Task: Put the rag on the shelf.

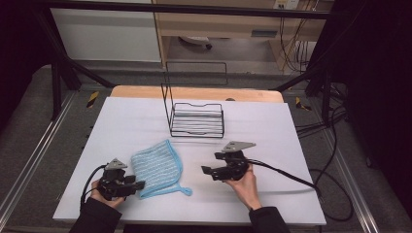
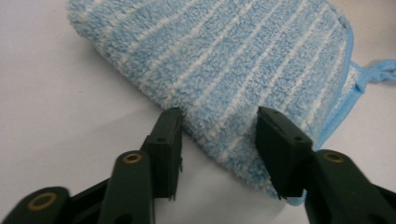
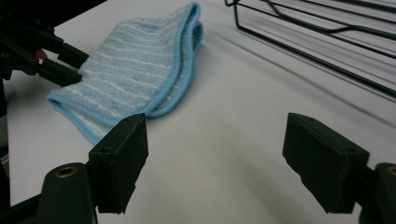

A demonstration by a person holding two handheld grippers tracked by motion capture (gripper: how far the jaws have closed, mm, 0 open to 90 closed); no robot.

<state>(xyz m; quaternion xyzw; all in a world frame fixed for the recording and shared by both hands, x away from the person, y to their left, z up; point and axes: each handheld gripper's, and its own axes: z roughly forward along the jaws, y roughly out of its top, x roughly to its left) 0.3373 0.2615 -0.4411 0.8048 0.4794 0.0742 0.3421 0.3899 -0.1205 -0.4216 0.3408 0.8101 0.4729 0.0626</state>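
A white table (image 1: 121,121) carried a black wire rack (image 1: 197,119) at its far middle and a folded blue striped cloth (image 1: 156,169) near left. The left gripper (image 1: 136,183) sat at the cloth's left edge, jaws parted astride the fold, apparently not pinching. The right gripper (image 1: 206,171), released, stood well apart to the cloth's right.

You're working in a lab-style recording bay: a white-covered table (image 1: 272,126) boxed in by a black metal frame (image 1: 58,73), loose cables (image 1: 320,126) trailing across grey carpet (image 1: 29,141), yellow-black hazard tape (image 1: 92,98) on the floor, bare wooden shelving (image 1: 218,22) behind.
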